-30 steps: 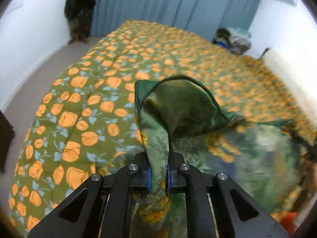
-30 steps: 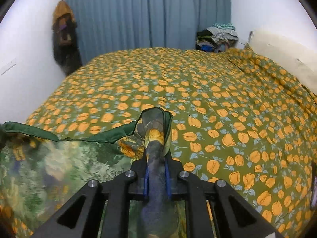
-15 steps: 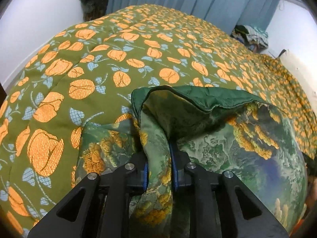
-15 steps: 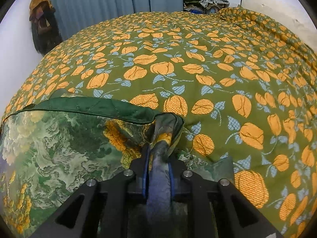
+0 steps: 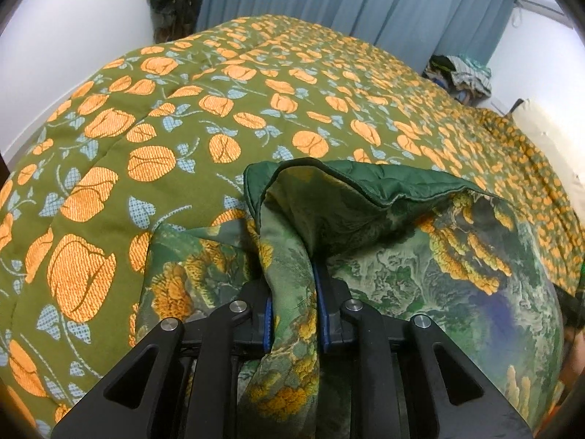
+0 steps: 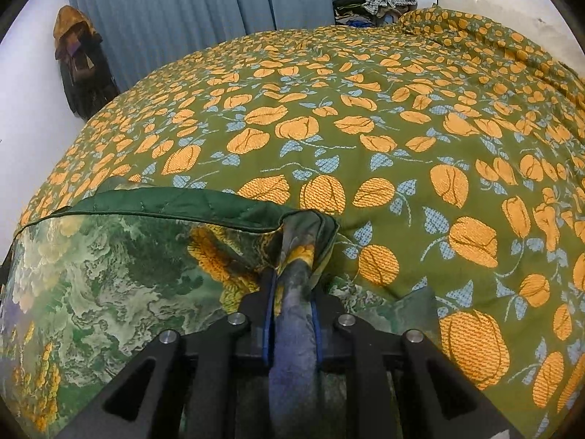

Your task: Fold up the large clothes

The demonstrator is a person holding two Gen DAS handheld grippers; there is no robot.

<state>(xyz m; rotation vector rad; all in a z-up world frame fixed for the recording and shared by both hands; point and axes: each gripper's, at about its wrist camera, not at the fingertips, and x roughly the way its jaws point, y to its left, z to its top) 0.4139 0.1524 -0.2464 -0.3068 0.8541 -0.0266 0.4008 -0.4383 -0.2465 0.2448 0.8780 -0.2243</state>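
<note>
A large green garment (image 5: pixel 420 256) with a painted landscape print and a dark green quilted lining lies spread low over the bed. My left gripper (image 5: pixel 292 292) is shut on its left corner, the cloth bunched between the blue pads. My right gripper (image 6: pixel 292 292) is shut on the right corner of the same garment (image 6: pixel 109 274), which stretches away to the left in the right wrist view. The dark green hem (image 6: pixel 164 205) runs straight between the two corners. A lower layer of the garment (image 5: pixel 190 263) rests on the bed under the held edge.
The bed is covered by an olive quilt with orange flowers (image 5: pixel 219 109) (image 6: pixel 402 128). Blue curtains (image 6: pixel 182 11) hang behind it. A pile of clothes (image 6: pixel 376 0) sits at the far corner, a pale pillow (image 6: pixel 493 3) at the right, and dark coats (image 6: pixel 80 62) hang on the left wall.
Both grippers came down toward the bed with the garment's edge. The cloth that hung in the air a second ago now rests low on the quilt. Little moved in the last half second.
</note>
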